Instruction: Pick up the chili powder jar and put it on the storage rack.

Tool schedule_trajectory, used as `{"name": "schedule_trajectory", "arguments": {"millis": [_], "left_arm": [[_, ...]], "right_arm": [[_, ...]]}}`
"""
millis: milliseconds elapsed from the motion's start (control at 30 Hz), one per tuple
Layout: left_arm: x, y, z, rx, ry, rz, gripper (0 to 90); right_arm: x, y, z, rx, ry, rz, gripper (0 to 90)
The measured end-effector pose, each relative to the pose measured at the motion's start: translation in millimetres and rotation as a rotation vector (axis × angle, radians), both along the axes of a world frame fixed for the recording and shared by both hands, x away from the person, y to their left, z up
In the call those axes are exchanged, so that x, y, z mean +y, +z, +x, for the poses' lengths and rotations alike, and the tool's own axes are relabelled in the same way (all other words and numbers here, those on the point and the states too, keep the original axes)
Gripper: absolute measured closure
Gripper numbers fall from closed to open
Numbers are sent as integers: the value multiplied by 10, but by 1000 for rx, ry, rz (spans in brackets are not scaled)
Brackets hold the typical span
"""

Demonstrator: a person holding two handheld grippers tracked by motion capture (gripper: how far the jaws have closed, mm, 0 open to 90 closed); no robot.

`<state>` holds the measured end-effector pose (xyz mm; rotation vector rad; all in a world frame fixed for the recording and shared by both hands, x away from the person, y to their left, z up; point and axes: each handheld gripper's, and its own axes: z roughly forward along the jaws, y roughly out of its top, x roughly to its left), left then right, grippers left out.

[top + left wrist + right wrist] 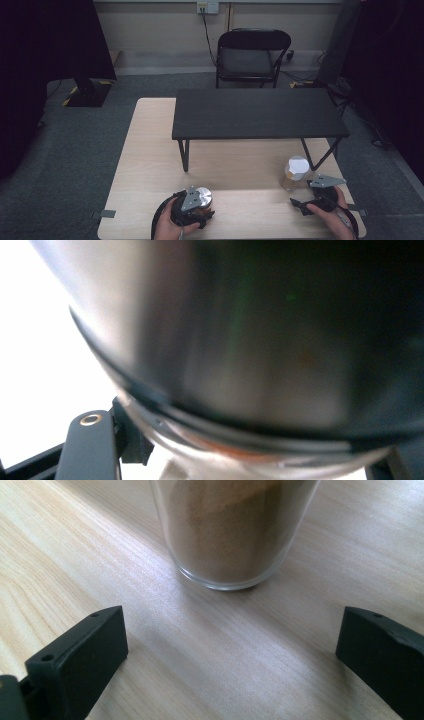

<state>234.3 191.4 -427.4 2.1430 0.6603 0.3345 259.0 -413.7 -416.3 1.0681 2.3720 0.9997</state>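
Jars were the work in hand: two of them stood on the near part of the pale wooden table (150,150), well apart. One jar with a silver lid (204,196) sat at the near left, its round metal top catching the light in the high view; in the left gripper view its lid (260,340) loomed blurred and dark grey, with a clear glass rim below it. The other, a clear glass jar (293,175) with a pale lid, stood at the near right, in front of the right leg of the low black bench (260,114); the right gripper view showed its straight glass wall and thick base (232,540) holding a brown powder. The left gripper (192,207) was clamped on the silver-lidded jar, one black jaw showing at the lower left of its own view hard against the glass, with the left hand (170,227) behind it. The right gripper (307,200), in the right hand (335,217), lay just short of the glass jar, its two black jaws spread wide over bare wood with nothing between them and the jar's base ahead of them, not touching.
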Motion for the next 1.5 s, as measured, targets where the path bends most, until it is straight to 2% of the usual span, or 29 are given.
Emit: {"name": "schedule_trajectory", "arguments": {"millis": [433, 533, 833, 1233, 1400, 1500], "left_arm": [[-133, 68, 76, 29, -35, 5, 308], [-157, 80, 99, 39, -39, -12, 308], [-274, 176, 179, 36, -48, -17, 308], [-510, 425, 353, 28, -85, -6, 308], [-560, 518, 406, 25, -97, -17, 308], [-593, 581, 422, 23, -101, -6, 308]], "right_arm": [[0, 0, 0, 0, 0, 0, 0], [1, 0, 0, 1, 0, 0, 0], [1, 0, 0, 1, -1, 1, 0], [1, 0, -1, 0, -1, 0, 0], [1, 0, 0, 1, -1, 0, 0], [1, 1, 0, 1, -1, 0, 0]]}}
